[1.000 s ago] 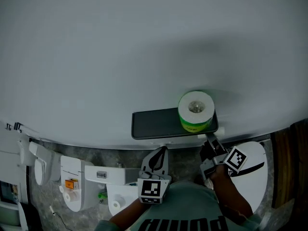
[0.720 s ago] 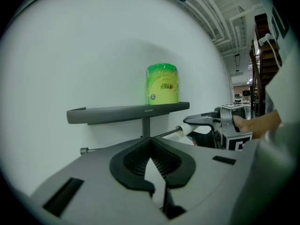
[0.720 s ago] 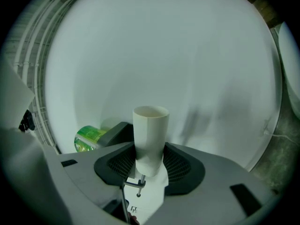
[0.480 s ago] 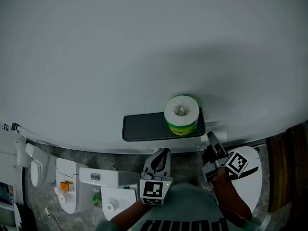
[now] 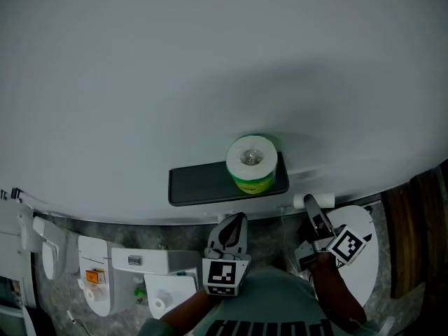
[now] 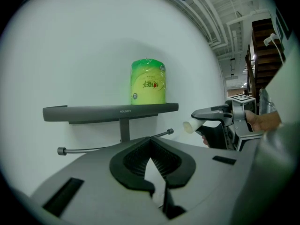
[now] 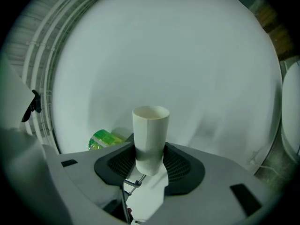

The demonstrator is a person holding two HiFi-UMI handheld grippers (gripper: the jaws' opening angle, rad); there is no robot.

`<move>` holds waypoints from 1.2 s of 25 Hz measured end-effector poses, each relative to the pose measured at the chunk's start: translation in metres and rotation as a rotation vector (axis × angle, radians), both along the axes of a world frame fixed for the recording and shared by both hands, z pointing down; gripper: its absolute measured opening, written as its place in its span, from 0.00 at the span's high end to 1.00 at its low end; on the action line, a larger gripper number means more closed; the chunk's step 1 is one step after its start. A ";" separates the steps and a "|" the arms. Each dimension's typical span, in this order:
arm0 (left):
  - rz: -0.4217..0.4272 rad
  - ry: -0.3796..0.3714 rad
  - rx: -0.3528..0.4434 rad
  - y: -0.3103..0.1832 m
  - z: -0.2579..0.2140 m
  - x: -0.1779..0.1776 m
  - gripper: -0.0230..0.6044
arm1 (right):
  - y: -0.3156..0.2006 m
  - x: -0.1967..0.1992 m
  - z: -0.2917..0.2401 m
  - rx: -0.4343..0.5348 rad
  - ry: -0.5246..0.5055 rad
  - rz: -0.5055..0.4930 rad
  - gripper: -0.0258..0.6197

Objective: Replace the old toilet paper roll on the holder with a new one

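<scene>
One wrapped roll (image 5: 250, 162) sits shelved; right gripper (image 7: 150, 156) jaws pinch one tube (image 7: 150, 125), left gripper (image 6: 151, 146) jaws closed.

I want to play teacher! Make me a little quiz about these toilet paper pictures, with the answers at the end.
1. Fill the gap: the green-wrapped roll stands upright on the dark ____.
2. True or false: the holder bar under it has a roll on it.
3. Pick one: the right claw is gripping A) the green-wrapped roll, B) an empty white tube, C) nothing.

Key: 1. shelf. 2. False, the bar is bare. 3. B.
</scene>
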State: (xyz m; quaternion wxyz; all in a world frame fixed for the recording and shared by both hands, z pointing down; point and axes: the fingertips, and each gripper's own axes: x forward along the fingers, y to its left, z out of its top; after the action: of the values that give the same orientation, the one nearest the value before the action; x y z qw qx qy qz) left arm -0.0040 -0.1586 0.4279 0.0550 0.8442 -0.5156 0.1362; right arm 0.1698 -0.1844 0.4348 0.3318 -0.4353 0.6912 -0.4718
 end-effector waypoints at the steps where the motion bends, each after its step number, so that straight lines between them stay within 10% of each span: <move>1: -0.003 0.001 0.000 0.000 0.000 -0.002 0.96 | 0.004 0.000 -0.003 0.005 0.039 0.003 0.66; 30: -0.123 0.070 0.080 0.019 -0.043 -0.169 0.96 | 0.004 -0.238 -0.154 0.409 0.870 -0.235 0.66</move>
State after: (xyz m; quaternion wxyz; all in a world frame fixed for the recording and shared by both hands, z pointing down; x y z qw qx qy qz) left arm -0.1735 -0.1394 0.3853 0.0473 0.8168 -0.5691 0.0820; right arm -0.0686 -0.1800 0.2806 0.0357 -0.4368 0.8886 -0.1352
